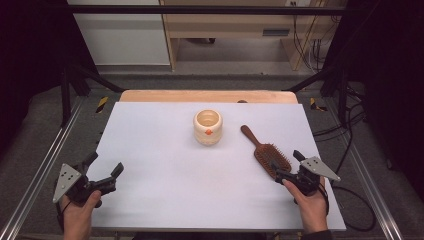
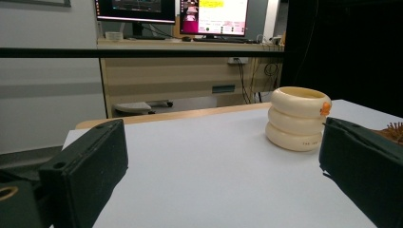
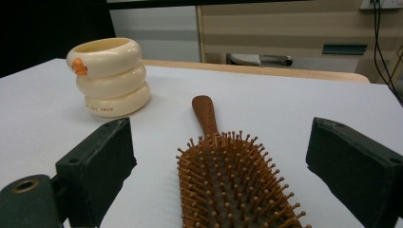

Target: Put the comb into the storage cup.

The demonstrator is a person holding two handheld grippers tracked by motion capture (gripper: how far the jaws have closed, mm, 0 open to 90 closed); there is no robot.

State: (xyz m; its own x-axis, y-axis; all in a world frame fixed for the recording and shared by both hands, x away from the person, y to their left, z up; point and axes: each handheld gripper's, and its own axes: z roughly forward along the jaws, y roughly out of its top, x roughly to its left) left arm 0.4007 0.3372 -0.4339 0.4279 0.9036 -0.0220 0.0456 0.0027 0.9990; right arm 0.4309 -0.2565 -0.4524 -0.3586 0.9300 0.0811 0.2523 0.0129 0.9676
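A cream ringed cup [image 1: 208, 127] with a small orange mark stands upright near the table's far middle; it also appears as the cup [image 2: 298, 118] and the cup [image 3: 108, 77]. A wooden hairbrush [image 1: 267, 151] lies bristles up to the cup's right, handle pointing away. My right gripper [image 1: 286, 165] is open at the brush's near end, and the brush head [image 3: 233, 183] lies between its wide jaws with space on both sides. My left gripper [image 1: 106, 169] is open at the table's near left corner with nothing between its jaws, aimed toward the cup.
The white table top [image 1: 165, 170] has a wooden strip [image 1: 207, 96] along its far edge. Metal rails [image 1: 45, 165] run down both sides of the table. A cabinet [image 1: 235, 30] and cables [image 1: 320, 50] stand on the floor beyond.
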